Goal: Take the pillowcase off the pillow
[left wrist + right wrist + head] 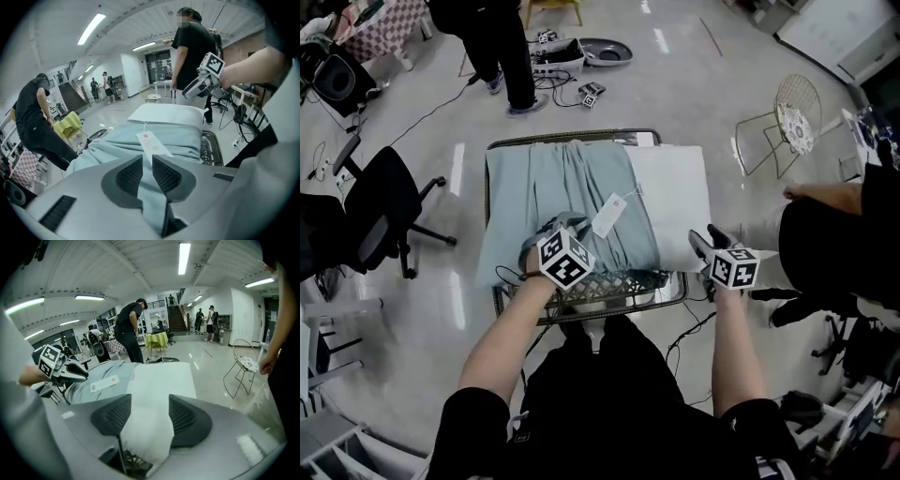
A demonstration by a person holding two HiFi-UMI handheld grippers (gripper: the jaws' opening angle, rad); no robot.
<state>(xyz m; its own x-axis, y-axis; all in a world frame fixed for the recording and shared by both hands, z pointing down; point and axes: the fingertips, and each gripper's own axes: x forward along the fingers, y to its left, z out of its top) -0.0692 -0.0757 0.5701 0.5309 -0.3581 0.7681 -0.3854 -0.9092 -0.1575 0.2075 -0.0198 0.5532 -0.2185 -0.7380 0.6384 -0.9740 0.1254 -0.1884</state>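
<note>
A white pillow (670, 192) lies on a wire basket cart (619, 286). A pale blue-grey pillowcase (553, 187) covers its left part, and the right end is bare. A white tag (607, 216) lies on the pillowcase. My left gripper (572, 223) is at the pillowcase's near edge. In the left gripper view this gripper (147, 171) stands open by a narrow gap, with pillowcase (122, 147) fabric running between the pads. My right gripper (697, 239) is at the pillow's near right corner. In the right gripper view it (146, 416) is open wide, the white pillow (159, 380) corner between its jaws.
A wire chair (792, 117) stands at the far right and a black office chair (380, 202) at the left. One person (497, 47) stands beyond the cart, another (834, 234) close on the right. Cables and an oval tray (605, 52) lie on the floor behind.
</note>
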